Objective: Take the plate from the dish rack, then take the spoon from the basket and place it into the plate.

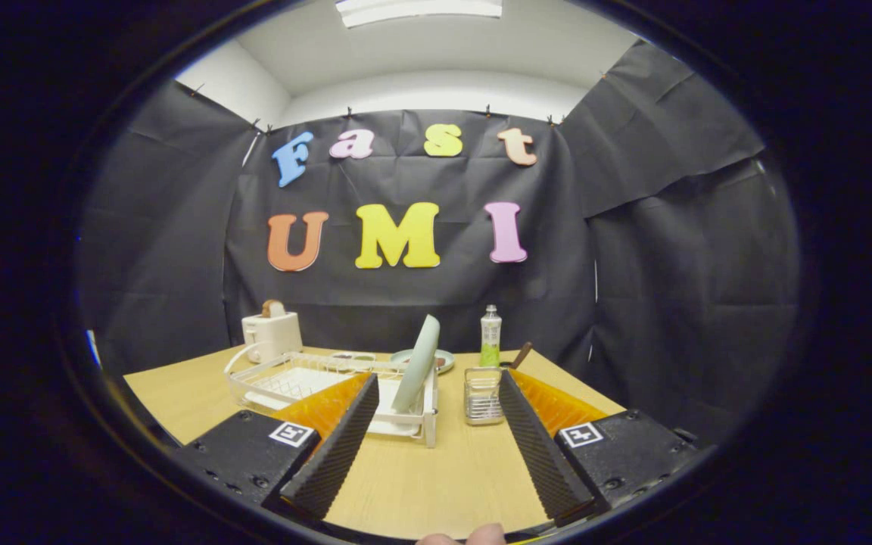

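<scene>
Gaping wide and empty, claw [436, 386] faces plate [416, 363] in rack [269, 382], basket [482, 395] beside, toaster [272, 335] behind.

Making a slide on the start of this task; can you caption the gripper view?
Open gripper faces the plate upright in the dish rack, wire basket beside it.

On the light wooden table [179, 397]: one white wire dish rack [292, 378], one pale green plate [417, 363] standing in it, one white toaster [272, 335], one green-capped bottle [490, 337], one small wire basket [483, 395].
</scene>
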